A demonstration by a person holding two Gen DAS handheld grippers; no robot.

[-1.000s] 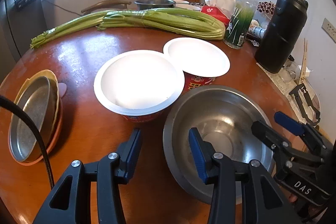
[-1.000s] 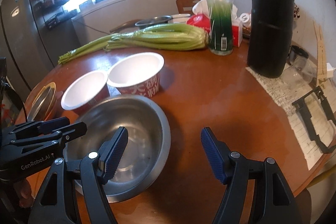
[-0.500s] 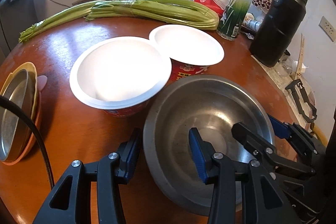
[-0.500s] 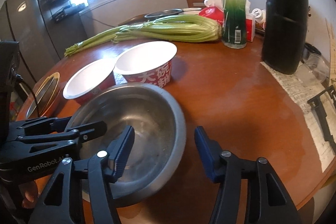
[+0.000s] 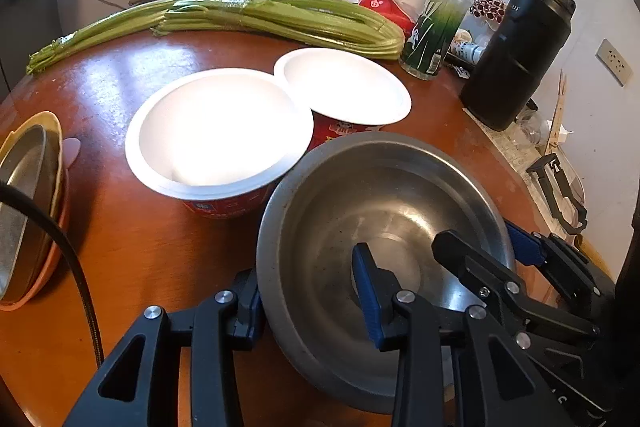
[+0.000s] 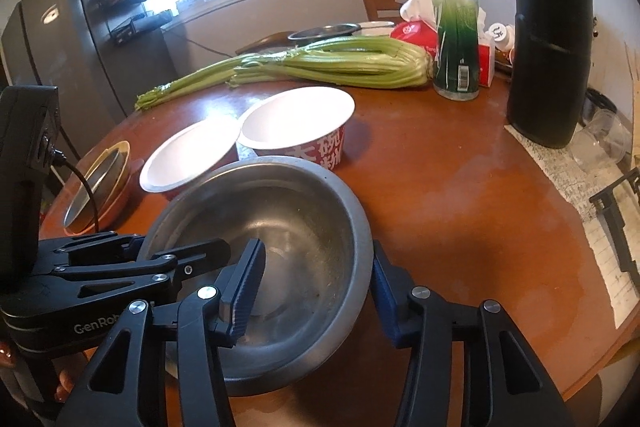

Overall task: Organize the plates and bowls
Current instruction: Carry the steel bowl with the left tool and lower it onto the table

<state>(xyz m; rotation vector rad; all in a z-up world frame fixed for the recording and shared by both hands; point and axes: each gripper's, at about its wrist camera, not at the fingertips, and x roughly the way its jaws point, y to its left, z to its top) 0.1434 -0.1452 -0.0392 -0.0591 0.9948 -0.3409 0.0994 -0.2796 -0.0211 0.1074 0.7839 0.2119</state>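
A large steel bowl [image 5: 384,211] [image 6: 276,215] sits on the round wooden table. My left gripper [image 5: 312,299] is open and straddles its near-left rim, one finger inside, one outside. My right gripper [image 6: 316,279] is open and straddles the right rim the same way. Each gripper shows in the other's view. Two red paper bowls with white insides stand just behind: one nearer the left [image 5: 218,131] [image 6: 188,157], one farther right [image 5: 342,89] [image 6: 298,119]. A stack of a steel plate in yellow and orange dishes [image 5: 28,199] [image 6: 100,183] lies at the table's left edge.
Celery stalks [image 5: 280,19] [image 6: 320,63] lie across the back of the table. A green bottle [image 5: 436,27] [image 6: 456,39], a black thermos [image 5: 516,55] [image 6: 548,27], a tissue pack and small items stand at the back right. Paper and a black clip [image 6: 612,215] lie at the right edge.
Both grippers have moved in onto the steel bowl, from hovering near it to straddling its rim on opposite sides. The bowl looks slightly shifted or tipped toward the paper bowls.
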